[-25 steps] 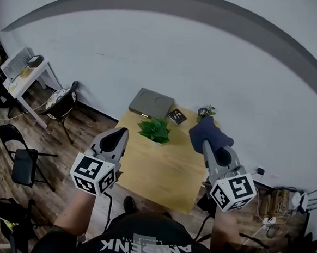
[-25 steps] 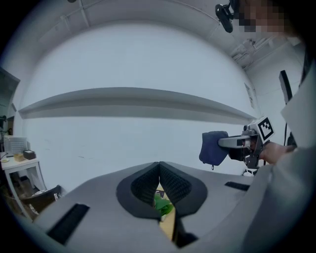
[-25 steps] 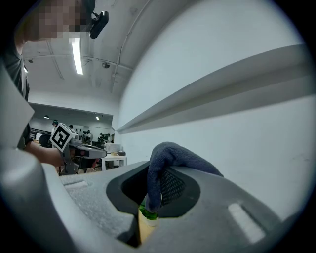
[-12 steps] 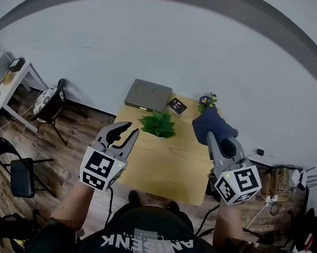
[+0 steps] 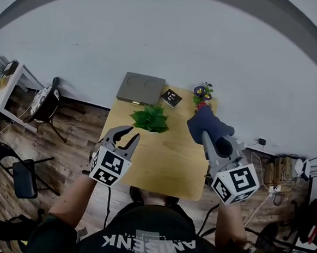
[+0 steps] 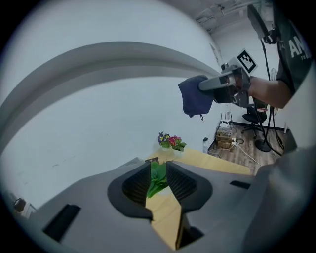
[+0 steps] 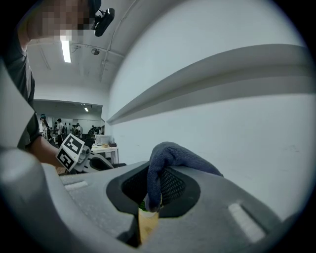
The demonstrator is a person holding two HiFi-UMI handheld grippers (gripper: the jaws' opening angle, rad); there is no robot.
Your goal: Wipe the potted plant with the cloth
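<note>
One leafy green potted plant (image 5: 150, 119) on table (image 5: 166, 163); flowers (image 5: 202, 92), possibly potted, behind. Right gripper (image 7: 154, 190) clenches dark cloth (image 5: 205, 124); left gripper (image 6: 158, 180) released, empty.

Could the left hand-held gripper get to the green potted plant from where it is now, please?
Probably yes: the left hand-held gripper is open and empty, the potted plant lies straight ahead of its jaws, and only bare table lies between.

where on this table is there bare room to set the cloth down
The near half of the table, between the potted plant and the front edge, is bare. The far edge is crowded: grey box, small dark card and flowers in a row, with the potted plant just in front.
</note>
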